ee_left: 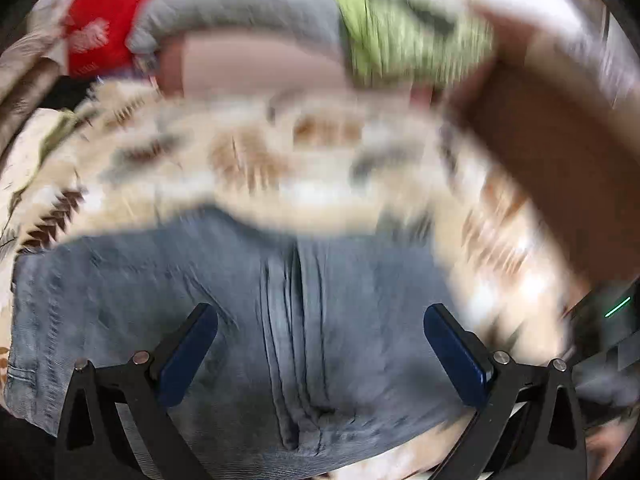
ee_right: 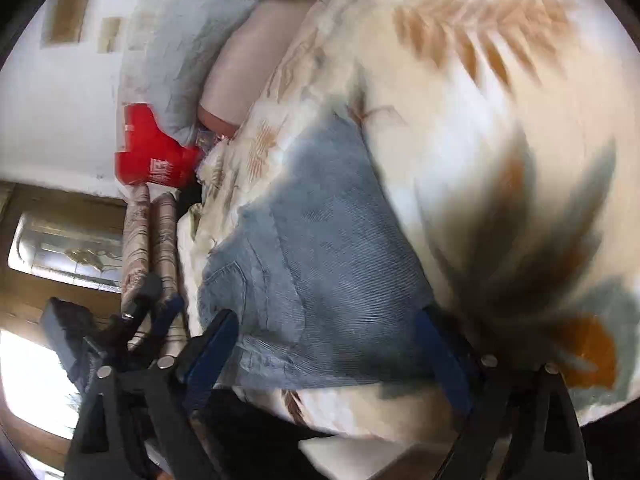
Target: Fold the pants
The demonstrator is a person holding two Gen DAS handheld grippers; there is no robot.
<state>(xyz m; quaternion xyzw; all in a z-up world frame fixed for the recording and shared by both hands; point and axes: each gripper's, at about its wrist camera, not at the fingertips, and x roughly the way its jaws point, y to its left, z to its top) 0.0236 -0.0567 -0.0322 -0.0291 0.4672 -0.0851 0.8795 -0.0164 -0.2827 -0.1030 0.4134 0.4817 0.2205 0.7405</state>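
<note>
Folded blue denim pants (ee_left: 248, 320) lie on a cream bedspread with a leaf print (ee_left: 240, 168). In the left wrist view my left gripper (ee_left: 320, 316) is open just above the pants, its blue pads (ee_left: 188, 356) wide apart and empty. In the right wrist view the pants (ee_right: 320, 256) lie in front of my right gripper (ee_right: 332, 328), which is open with its blue pads (ee_right: 212, 352) on either side of the near edge of the denim. The left gripper also shows at the lower left of the right wrist view (ee_right: 160, 312). Both views are blurred.
A grey pillow (ee_left: 240, 4), a red cloth (ee_left: 108, 20) and a green patterned pillow (ee_left: 408, 28) lie at the head of the bed. A pink bolster (ee_left: 256, 68) lies in front of them. A person's arm (ee_left: 560, 152) crosses the right. A wooden window frame (ee_right: 64, 240) is beside the bed.
</note>
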